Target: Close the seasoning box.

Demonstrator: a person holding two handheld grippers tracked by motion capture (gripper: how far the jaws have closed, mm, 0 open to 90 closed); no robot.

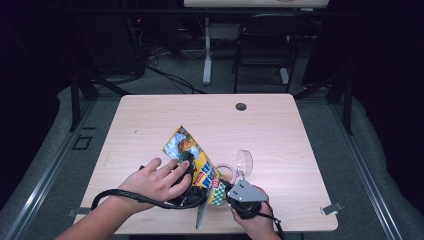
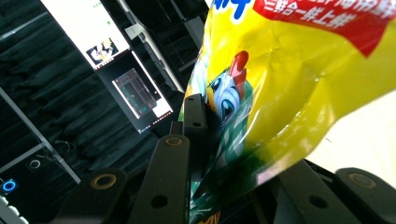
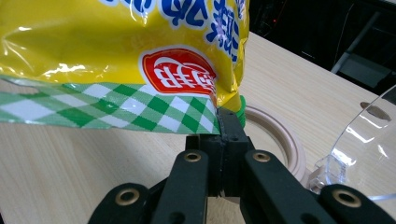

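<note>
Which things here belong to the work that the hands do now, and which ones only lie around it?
In use:
- snack bag, yellow, held over the table
- left tongs, closed on the bag's side
- right tongs, shut on the bag's green checked edge

Lying about:
- clear plastic lid
- round beige rim beside it
- wooden table
- dark chair behind the table

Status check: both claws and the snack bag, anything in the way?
Left claw shut on snack bag, mid-bag. Right claw shut on its green checked corner. Bag held over the table. Clear container and round lid close beside the right claw.
</note>
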